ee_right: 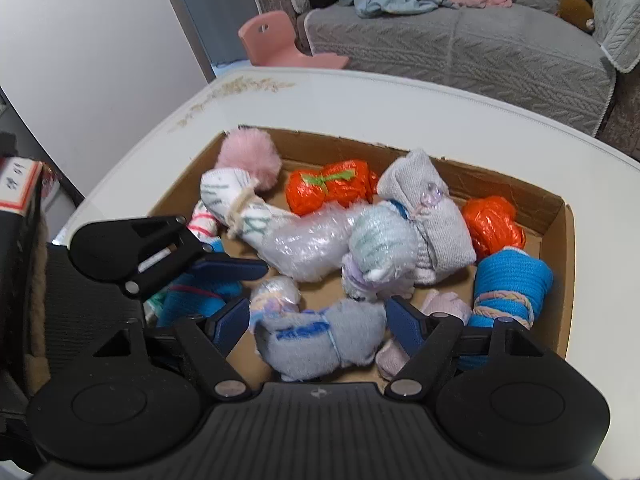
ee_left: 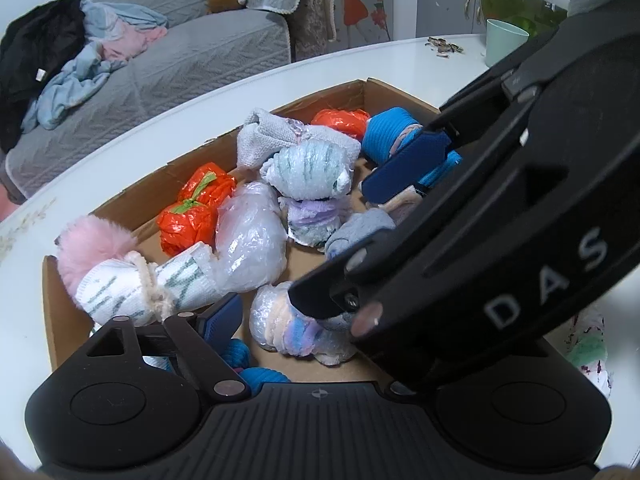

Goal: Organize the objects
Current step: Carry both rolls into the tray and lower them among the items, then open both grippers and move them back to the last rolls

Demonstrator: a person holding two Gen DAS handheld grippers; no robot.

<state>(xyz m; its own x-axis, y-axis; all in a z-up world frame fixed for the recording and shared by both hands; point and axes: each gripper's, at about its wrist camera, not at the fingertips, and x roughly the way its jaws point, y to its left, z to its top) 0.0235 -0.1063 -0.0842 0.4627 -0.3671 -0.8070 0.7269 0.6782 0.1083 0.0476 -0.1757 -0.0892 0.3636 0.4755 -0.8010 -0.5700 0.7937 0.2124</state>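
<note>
Here the right gripper hangs with fingers apart around the grey sock bundle, nearest in the cardboard box, seemingly for grasping; the left gripper is spread too.

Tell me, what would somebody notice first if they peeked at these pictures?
Probably the cardboard box on the white table, crammed with wrapped bundles. The bright orange bundle by the far wall and the fluffy pink pompom in the far left corner pop out most. Close up, the right gripper has its jaws open on either side of a grey fuzzy bundle.
</note>
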